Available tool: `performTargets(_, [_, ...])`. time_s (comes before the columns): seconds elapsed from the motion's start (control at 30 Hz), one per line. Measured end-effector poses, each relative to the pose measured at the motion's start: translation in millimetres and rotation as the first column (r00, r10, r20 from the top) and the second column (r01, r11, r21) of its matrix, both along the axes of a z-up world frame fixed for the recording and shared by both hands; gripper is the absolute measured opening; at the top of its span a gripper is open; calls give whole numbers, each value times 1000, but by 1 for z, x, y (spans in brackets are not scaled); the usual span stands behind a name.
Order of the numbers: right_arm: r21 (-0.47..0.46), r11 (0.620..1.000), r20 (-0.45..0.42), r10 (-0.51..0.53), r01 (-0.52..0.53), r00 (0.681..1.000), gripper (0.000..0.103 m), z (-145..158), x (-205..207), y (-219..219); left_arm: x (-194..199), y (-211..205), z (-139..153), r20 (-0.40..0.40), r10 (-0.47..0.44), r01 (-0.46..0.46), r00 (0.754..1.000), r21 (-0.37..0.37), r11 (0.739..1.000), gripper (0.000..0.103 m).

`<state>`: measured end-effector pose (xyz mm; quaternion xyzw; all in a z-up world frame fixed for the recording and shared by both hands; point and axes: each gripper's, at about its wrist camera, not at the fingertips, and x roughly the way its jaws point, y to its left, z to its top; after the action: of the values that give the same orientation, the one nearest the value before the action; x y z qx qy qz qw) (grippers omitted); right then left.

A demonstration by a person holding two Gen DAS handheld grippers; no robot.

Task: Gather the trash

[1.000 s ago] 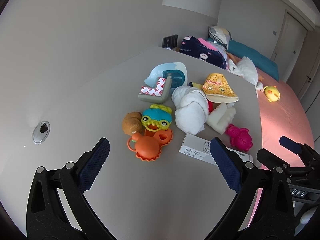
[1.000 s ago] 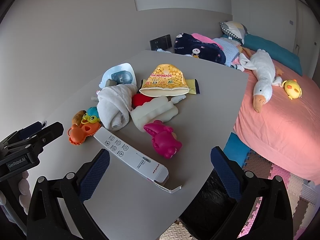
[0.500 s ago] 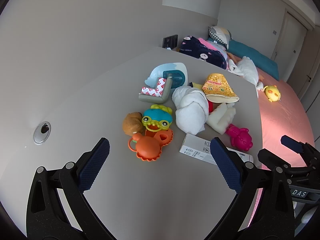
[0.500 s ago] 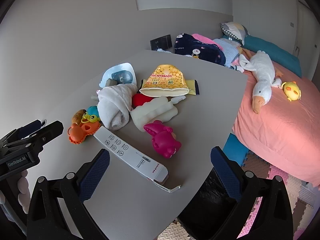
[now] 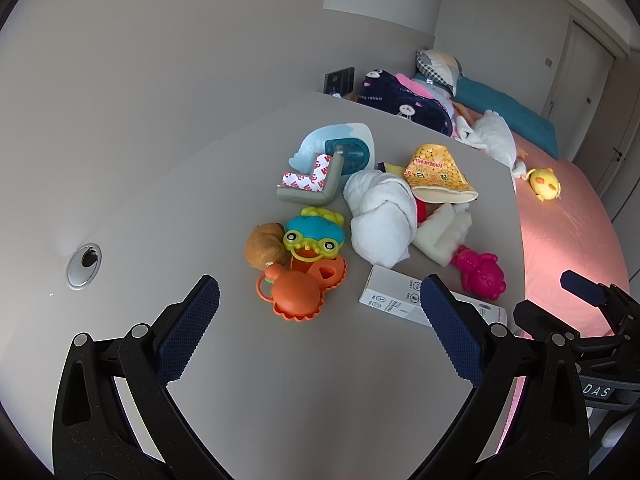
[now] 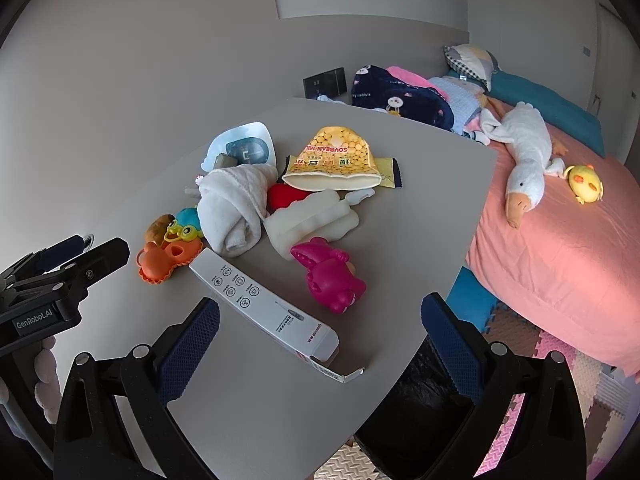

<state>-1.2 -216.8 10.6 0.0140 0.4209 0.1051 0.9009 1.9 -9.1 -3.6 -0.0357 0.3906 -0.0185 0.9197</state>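
Observation:
A pile of litter and toys lies on the grey table [image 5: 168,208]. Litter: a long white carton [image 6: 264,304] [image 5: 392,300] with an open flap at the near edge, a yellow soybean milk bag [image 6: 336,160] [image 5: 436,168], a blue-white blister pack [image 5: 340,148] [image 6: 244,150], a grey corner guard [image 5: 312,184] and white foam [image 6: 312,220]. My left gripper [image 5: 316,324] is open and empty, just short of the orange toy [image 5: 296,292]. My right gripper [image 6: 320,344] is open and empty, above the carton's near end.
Toys in the pile: a pink bear [image 6: 328,276], a blue-yellow frog [image 5: 316,236], a brown plush [image 5: 264,244] and a rolled white towel [image 5: 380,216]. A black bin bag [image 6: 416,408] hangs below the table's right edge. A pink bed [image 6: 560,240] with plush toys stands to the right.
Almost nothing: both views have drifted slightly. Both grippers stay open and empty.

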Motion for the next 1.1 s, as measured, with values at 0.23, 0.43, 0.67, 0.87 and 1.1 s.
performTargets(0.23, [-2, 1000, -3, -2, 2, 1000, 100, -1, -1, -1, 0, -2, 1, -2, -5, 5, 1000, 5, 1000, 97])
performTargets(0.43, [-2, 1000, -6, 1, -1, 1000, 100, -3, -1, -2, 0, -5, -1, -8, -13, 13, 1000, 13, 1000, 97])
performTargets(0.67, [9, 999, -17, 45, -45, 999, 100, -8, -1, 5, 2, -3, -4, -13, 3, -2, 1000, 47, 999, 97])
performTargets(0.87, [-7, 994, -13, 112, -112, 994, 100, -8, 1, 22, 7, 2, -11, -40, 25, -22, 999, 75, 997, 97])
performTargets(1.1, [-1, 983, -47, 182, -182, 982, 92, -19, 9, 42, 18, 17, -20, -66, 59, -55, 996, 71, 996, 96])
